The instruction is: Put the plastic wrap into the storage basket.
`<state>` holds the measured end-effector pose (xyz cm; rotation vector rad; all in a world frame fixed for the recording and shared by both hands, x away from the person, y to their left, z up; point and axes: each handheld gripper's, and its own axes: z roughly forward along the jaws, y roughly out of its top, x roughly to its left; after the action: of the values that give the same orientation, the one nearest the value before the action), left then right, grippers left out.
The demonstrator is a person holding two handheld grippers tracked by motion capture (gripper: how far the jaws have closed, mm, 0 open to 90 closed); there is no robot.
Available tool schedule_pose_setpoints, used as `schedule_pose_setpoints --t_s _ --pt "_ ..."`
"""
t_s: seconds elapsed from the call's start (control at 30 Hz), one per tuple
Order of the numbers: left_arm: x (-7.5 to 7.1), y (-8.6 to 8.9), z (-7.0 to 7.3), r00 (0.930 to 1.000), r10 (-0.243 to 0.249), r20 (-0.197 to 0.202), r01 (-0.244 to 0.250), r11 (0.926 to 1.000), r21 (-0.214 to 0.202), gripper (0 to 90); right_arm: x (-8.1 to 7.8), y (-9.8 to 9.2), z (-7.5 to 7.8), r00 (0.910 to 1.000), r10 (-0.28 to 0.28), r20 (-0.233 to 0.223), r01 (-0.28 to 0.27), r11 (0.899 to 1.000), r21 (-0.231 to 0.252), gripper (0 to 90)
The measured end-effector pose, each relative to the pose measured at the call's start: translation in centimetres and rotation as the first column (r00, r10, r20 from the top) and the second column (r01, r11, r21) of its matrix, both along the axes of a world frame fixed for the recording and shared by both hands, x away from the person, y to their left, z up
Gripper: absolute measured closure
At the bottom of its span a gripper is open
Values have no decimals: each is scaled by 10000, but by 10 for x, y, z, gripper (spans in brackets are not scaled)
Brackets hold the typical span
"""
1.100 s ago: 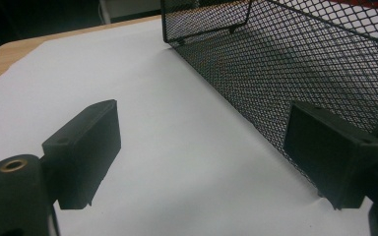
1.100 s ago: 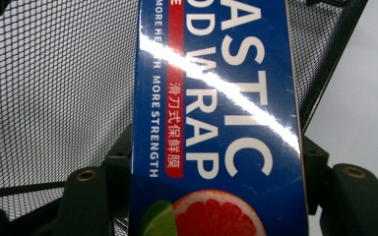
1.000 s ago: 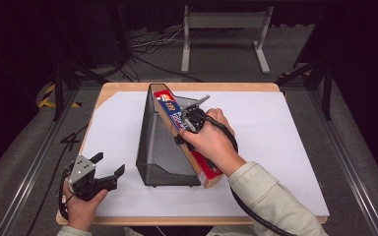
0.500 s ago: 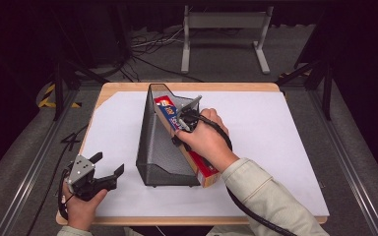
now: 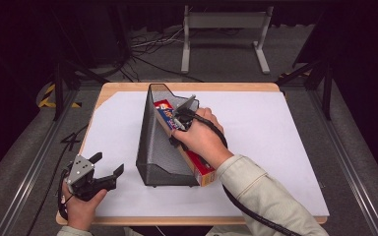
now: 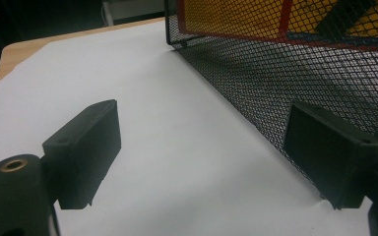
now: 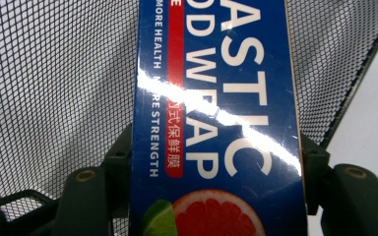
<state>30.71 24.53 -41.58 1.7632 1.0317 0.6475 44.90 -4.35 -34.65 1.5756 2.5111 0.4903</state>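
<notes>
A long blue and red plastic wrap box (image 5: 170, 118) (image 7: 216, 123) lies slanted inside a black mesh file holder (image 5: 152, 137) (image 6: 295, 73) (image 7: 54, 88), its far end deep in the holder and its near end sticking out at the front. My right gripper (image 5: 179, 118) (image 7: 216, 172) is shut on the box, one jaw on each long side. Near the table's front left corner my left gripper (image 5: 109, 164) (image 6: 202, 152) is held open above the white sheet, nothing between its jaws, with the holder's mesh wall just to its right.
A white sheet (image 5: 275, 137) covers the wooden table (image 5: 187, 87). Beyond the far edge stand a white metal frame (image 5: 224, 22) and cables on the floor. Metal rails run along both sides of the table.
My right gripper has slid the box to the left and deeper into the mesh holder. The left gripper has stayed where it was.
</notes>
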Motion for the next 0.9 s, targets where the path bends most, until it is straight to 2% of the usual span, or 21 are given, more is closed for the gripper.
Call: schedule_pose_setpoints --t_s 0.33,0.6,0.7,0.9 --pt "-1 1 0 10000 29 -6 -29 10000 12 152 6 3 -5 9989 -5 -463 -2 9999 -148 385" --pt "0 0 -1 10000 5 -35 -5 10000 33 152 7 4 -5 9987 103 -506 -113 9998 -188 371" --pt "0 0 -1 10000 -18 -33 18 10000 63 152 7 2 -4 9985 32 -553 -19 9997 236 315" --pt "0 0 0 10000 -6 -53 6 10000 46 152 6 -2 -3 9992 88 -401 -67 9985 543 272"
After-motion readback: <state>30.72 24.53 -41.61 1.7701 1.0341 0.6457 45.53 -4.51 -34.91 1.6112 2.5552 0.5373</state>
